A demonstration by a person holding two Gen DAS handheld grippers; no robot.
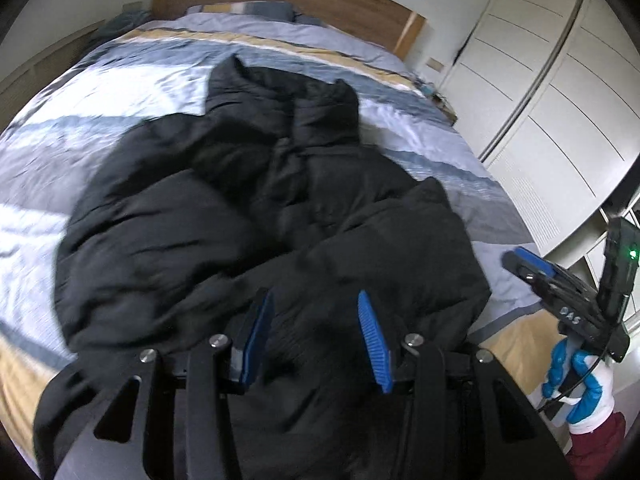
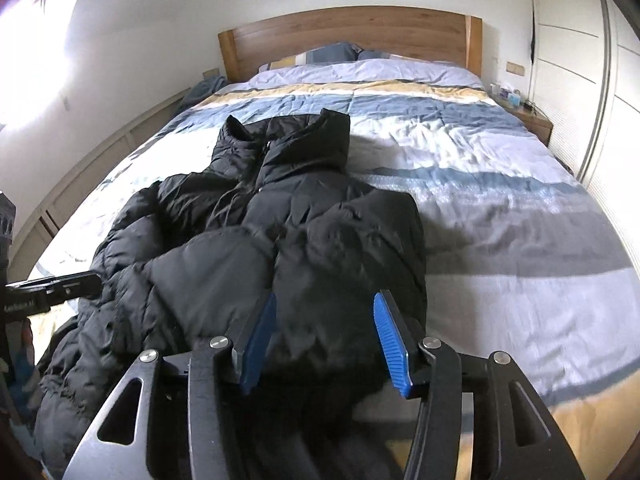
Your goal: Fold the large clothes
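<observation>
Right wrist: rumpled black puffer jacket (image 2: 256, 240)

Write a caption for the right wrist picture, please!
Open right gripper hovers over a black puffer jacket on a striped bed.

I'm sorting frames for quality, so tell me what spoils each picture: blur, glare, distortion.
Left wrist view: motion blur smears the black jacket and bedspread, worst at left; fisheye bends the wardrobe. Right wrist view: sharper, but window glare washes out the upper-left wall; fisheye curves the bed's edges.
</observation>
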